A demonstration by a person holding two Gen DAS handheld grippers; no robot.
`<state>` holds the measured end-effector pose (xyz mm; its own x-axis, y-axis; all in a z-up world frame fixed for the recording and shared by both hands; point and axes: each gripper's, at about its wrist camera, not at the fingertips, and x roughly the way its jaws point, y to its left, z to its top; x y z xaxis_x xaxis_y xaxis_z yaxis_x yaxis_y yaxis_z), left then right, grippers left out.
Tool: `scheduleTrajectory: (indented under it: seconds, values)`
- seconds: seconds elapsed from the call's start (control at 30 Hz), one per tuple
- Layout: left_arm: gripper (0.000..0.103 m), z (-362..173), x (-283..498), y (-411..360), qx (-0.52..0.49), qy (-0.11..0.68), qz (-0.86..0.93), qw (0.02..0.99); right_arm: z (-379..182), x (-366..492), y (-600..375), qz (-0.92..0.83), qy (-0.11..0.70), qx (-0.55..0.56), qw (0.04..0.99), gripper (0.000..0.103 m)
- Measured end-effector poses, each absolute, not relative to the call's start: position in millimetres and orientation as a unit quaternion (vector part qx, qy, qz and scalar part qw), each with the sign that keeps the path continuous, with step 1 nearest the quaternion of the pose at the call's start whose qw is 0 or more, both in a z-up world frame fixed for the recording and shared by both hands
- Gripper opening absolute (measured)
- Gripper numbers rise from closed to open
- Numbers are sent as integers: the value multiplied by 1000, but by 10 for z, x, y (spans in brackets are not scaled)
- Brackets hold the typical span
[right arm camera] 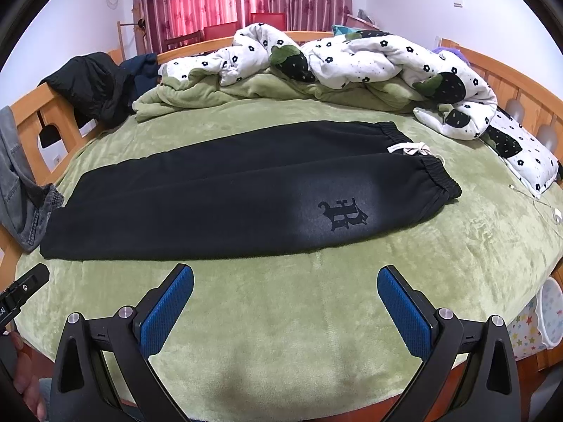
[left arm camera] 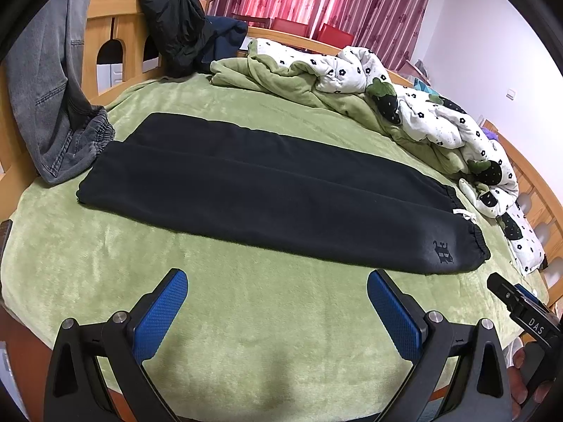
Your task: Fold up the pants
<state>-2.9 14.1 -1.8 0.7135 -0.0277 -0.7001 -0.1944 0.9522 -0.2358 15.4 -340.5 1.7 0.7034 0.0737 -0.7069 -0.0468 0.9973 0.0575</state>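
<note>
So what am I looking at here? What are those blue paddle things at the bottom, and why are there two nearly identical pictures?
There is no robot: a person holds a hand tool in each hand, and each tool carries a wide-angle camera looking along its two blue-padded fingers. One picture comes from the left gripper, the other from the right gripper. Both are open and hold nothing, hovering over a green blanket on a bed. Black pants lie flat on it, the legs side by side, the waistband with its white drawstring to the right. A rumpled quilt lies behind, and grey jeans hang over the wooden bed frame to the left.
</note>
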Motion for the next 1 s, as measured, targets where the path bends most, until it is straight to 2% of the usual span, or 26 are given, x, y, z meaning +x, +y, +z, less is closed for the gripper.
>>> scheduleTrajectory:
  seconds: [1.0]
  values:
    - [102, 11, -26, 75, -130, 369, 18, 920, -5, 222, -3488, 44, 392, 42, 918, 102]
